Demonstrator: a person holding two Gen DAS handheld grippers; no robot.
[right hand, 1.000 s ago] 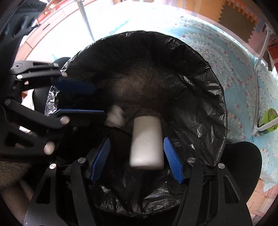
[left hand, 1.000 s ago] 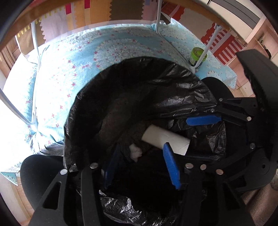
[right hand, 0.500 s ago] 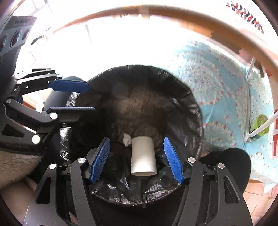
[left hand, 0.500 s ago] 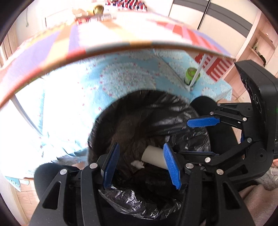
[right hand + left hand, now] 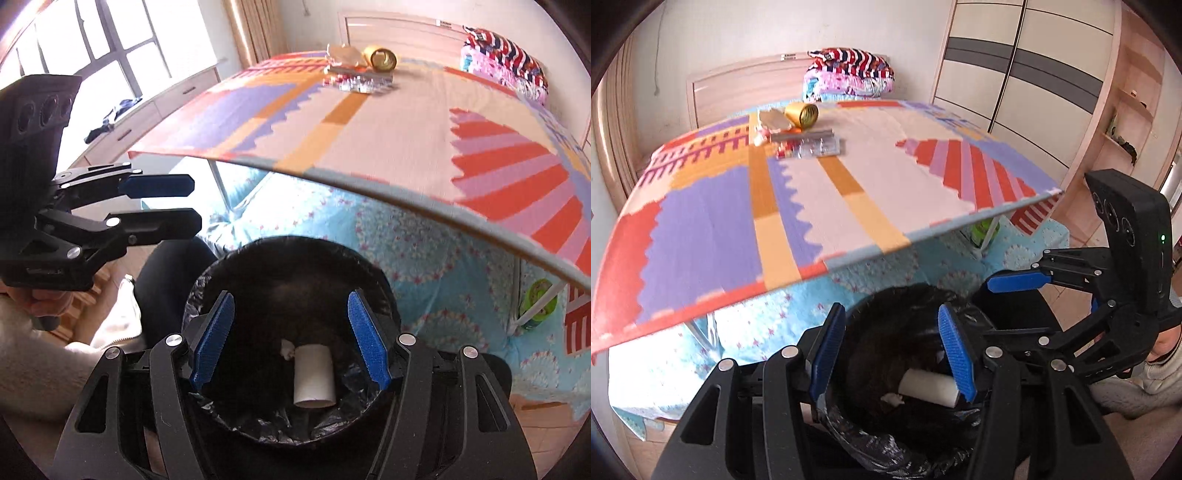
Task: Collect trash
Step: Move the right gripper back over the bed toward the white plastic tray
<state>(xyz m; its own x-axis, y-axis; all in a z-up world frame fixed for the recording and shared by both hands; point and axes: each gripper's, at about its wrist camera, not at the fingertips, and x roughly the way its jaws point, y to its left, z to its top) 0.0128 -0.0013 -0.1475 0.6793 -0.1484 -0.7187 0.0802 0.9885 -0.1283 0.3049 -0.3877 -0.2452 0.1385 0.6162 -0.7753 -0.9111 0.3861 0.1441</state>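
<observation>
Lying in the lined bin [image 5: 295, 435], the paper roll [image 5: 314, 376] is collected; both grippers [image 5: 892, 354] [image 5: 291, 341] gape empty, table litter [image 5: 360, 79] remains.

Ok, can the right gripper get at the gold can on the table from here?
Probably yes. The right gripper is open and empty above the bin, and the gold can lies at the table's far end with bare tabletop before it. It is a long reach.
</observation>
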